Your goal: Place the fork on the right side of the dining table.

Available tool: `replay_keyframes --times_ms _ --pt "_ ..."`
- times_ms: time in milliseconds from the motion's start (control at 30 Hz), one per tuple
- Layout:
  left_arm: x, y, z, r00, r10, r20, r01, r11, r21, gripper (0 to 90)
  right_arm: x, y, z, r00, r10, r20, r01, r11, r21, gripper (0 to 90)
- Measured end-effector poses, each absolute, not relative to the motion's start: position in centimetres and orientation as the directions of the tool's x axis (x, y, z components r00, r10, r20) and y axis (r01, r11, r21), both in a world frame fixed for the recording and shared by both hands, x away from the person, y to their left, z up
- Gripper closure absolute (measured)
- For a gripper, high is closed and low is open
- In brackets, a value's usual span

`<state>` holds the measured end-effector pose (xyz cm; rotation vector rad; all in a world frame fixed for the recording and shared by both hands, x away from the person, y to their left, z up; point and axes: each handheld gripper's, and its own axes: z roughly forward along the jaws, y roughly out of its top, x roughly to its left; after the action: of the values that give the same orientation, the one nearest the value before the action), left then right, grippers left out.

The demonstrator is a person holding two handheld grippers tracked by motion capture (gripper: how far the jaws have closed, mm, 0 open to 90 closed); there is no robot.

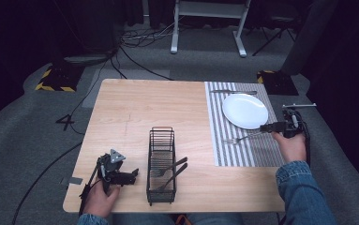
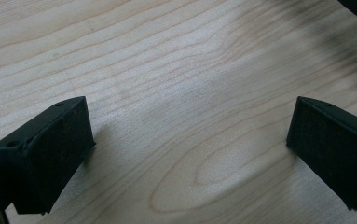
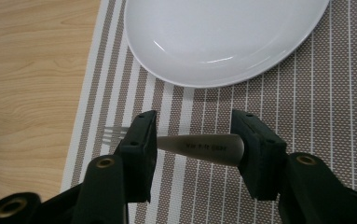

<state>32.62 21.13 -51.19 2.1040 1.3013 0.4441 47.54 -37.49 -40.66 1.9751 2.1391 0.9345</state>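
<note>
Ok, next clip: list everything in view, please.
Light wooden table: one, centre.
Grey-and-white striped placemat: one, table's right side.
Round white plate: one, far on placemat.
Silver metal fork: one, on placemat beside plate, handle between right jaws.
Silver knife: one, placemat's far edge.
Black wire rack: one, near middle.
Metal forks: two, in rack.
Left gripper: black, open, near left.
Right gripper: black, open, around fork.
</note>
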Motion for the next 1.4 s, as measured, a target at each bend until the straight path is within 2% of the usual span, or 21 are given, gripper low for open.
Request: replay_keyframes --times_ms 867,1400 --pt "32.6 21.1 -51.2 0.459 0.888 -0.037 0.680 -0.324 0.657 0.4 47.7 -38.9 -43.9 -0.103 0.929 0.356 0.906 -0.060 0.420 50.1" --pt "32.6 21.1 -51.2 0.459 0.888 -0.037 0.680 -0.324 0.658 0.4 47.9 -39.9 -45.6 -0.057 0.933 0.354 0.920 -0.088 0.382 43.3"
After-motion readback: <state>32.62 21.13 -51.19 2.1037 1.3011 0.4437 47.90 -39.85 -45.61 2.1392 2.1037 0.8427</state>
